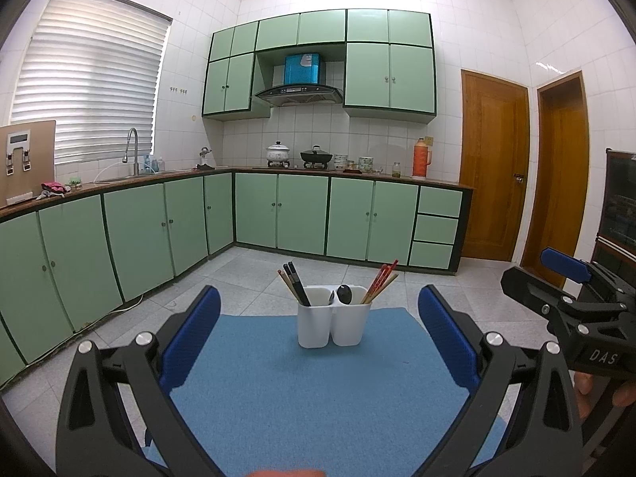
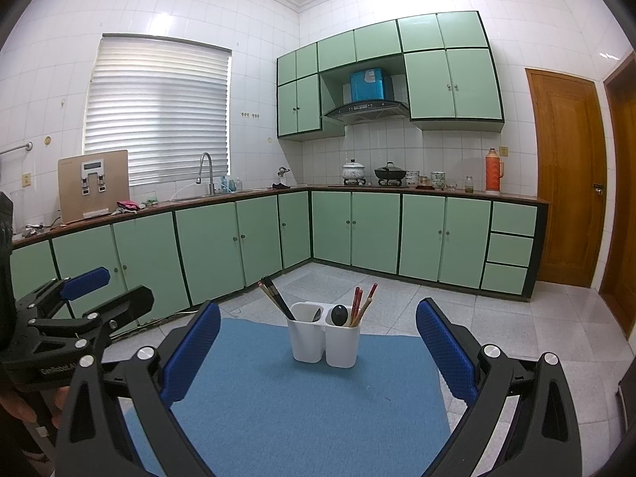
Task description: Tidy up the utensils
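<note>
Hiding utensil ends, perhaps spoons (image 1: 344,293): holder (image 1: 334,324)

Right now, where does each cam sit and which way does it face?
Left wrist: on the left claw, facing the white caddy on the blue mat; right claw shows at right.
Right wrist: on the right claw, facing the same caddy; left claw at left.
Shared: caddy, mat, green cabinets.

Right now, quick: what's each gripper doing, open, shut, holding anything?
Left gripper: open, holding nothing, above the blue mat, short of the white utensil holder.
Right gripper: open, holding nothing.
</note>
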A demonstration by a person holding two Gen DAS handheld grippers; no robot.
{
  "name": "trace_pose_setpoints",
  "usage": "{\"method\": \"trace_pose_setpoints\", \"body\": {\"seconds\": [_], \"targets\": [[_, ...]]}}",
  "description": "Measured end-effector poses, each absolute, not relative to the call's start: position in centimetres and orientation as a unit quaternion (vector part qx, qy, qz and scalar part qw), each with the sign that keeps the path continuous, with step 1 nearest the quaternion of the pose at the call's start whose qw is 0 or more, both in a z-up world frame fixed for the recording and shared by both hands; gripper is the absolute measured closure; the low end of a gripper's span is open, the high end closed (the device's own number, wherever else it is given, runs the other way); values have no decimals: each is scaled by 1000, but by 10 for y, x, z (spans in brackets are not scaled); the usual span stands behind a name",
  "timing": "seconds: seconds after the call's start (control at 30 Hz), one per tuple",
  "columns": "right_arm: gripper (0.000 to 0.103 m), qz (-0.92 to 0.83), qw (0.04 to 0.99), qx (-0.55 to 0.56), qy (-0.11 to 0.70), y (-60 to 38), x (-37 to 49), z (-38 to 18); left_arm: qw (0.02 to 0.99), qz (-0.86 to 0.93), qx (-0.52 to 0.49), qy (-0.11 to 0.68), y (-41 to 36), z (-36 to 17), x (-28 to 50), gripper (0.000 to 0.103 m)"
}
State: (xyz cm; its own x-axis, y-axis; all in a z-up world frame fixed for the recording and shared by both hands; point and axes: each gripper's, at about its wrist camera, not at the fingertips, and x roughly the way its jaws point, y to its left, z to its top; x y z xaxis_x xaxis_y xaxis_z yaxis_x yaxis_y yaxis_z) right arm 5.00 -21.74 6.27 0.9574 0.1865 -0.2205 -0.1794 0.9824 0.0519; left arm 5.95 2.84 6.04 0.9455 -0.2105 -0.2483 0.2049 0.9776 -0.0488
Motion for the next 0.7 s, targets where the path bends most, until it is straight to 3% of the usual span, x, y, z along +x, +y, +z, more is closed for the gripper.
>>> {"method": "trace_pose_setpoints", "body": {"seconds": [0.7], "targets": [[6,92,989,17,114,-220,49,62,986,-103,-11,132,32,60,58,6]]}}
